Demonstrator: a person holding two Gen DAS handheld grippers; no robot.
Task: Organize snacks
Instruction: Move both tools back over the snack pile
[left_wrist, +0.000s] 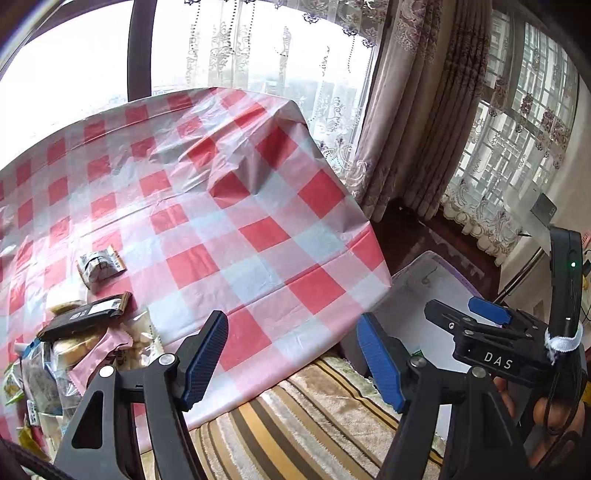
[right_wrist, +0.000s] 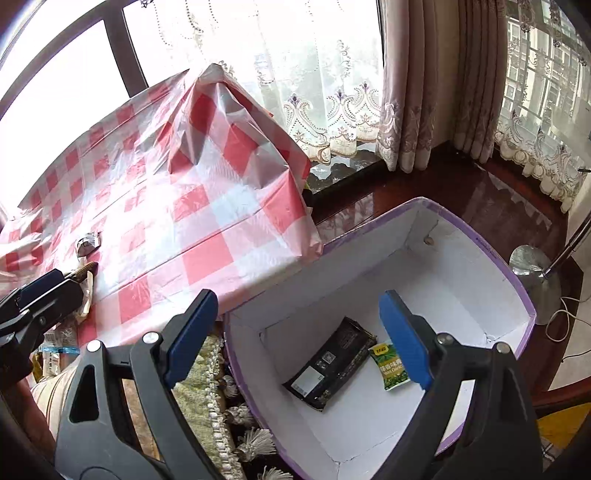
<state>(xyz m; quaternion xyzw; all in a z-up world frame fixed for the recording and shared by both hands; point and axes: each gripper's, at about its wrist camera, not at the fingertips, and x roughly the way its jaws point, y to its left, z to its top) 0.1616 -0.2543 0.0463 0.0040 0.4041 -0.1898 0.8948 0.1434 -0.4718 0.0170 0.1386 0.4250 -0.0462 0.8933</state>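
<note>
My left gripper hangs open over the near edge of the red-and-white checked table, with nothing between its blue pads. At the table's lower left lies a pile of snacks: a black packet, a pink packet and a silver packet a little apart. My right gripper stands open above a purple-rimmed white box, its jaws empty. On the box floor lie a black packet and a small green packet. The box sits right of the table, below its edge.
A striped plush cushion lies in front of the table. A tasselled cloth is beside the box. Lace curtains and windows are behind. A metal lamp base and a white cable are on the floor right of the box.
</note>
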